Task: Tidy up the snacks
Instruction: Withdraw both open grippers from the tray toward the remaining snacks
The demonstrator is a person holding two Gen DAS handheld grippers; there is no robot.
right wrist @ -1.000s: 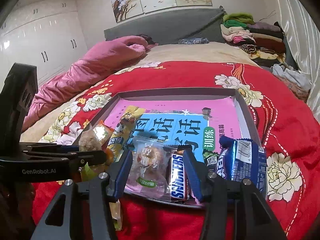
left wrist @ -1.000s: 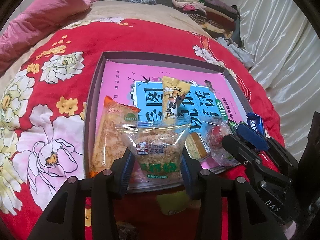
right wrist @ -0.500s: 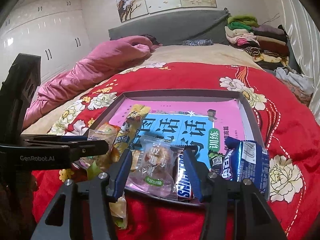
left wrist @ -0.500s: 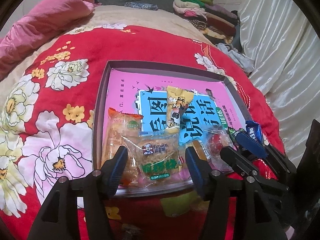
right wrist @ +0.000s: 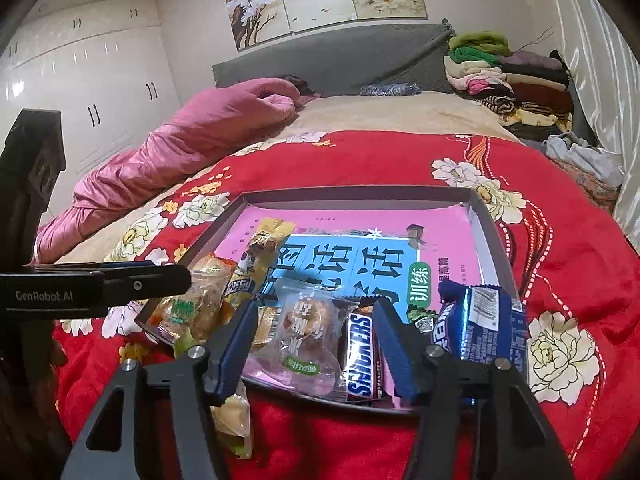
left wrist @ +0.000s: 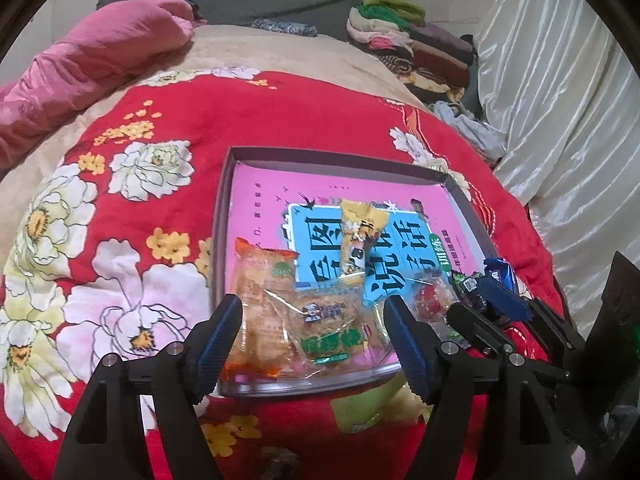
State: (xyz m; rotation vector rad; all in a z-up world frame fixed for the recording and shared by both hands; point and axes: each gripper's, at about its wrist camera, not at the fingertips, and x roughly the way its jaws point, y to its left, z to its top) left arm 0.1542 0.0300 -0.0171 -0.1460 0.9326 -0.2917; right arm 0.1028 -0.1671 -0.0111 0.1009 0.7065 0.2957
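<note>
A shallow grey box lid [left wrist: 224, 216] with a pink and blue book inside lies on the red flowered bedspread. Near its front edge lie an orange cake pack [left wrist: 260, 304], a clear pork-floss cake pack [left wrist: 328, 320], a yellow stick pack [left wrist: 358, 240], a round pastry pack [right wrist: 304, 332], a Snickers bar [right wrist: 360, 356] and a blue Oreo pack [right wrist: 480, 324]. My left gripper [left wrist: 314, 340] is open and empty, just short of the floss cake. My right gripper [right wrist: 314, 350] is open and empty, its fingers either side of the pastry and Snickers.
A yellow-green snack pack [right wrist: 236, 420] lies on the bedspread in front of the box. A pink quilt [right wrist: 192, 140] lies at the back left. Folded clothes [right wrist: 508, 80] are stacked at the back right. White curtains [left wrist: 560, 100] hang on the right.
My left gripper has let go of the floss cake pack, which now lies in the box, and has drawn back and up. My right gripper has stayed nearly still.
</note>
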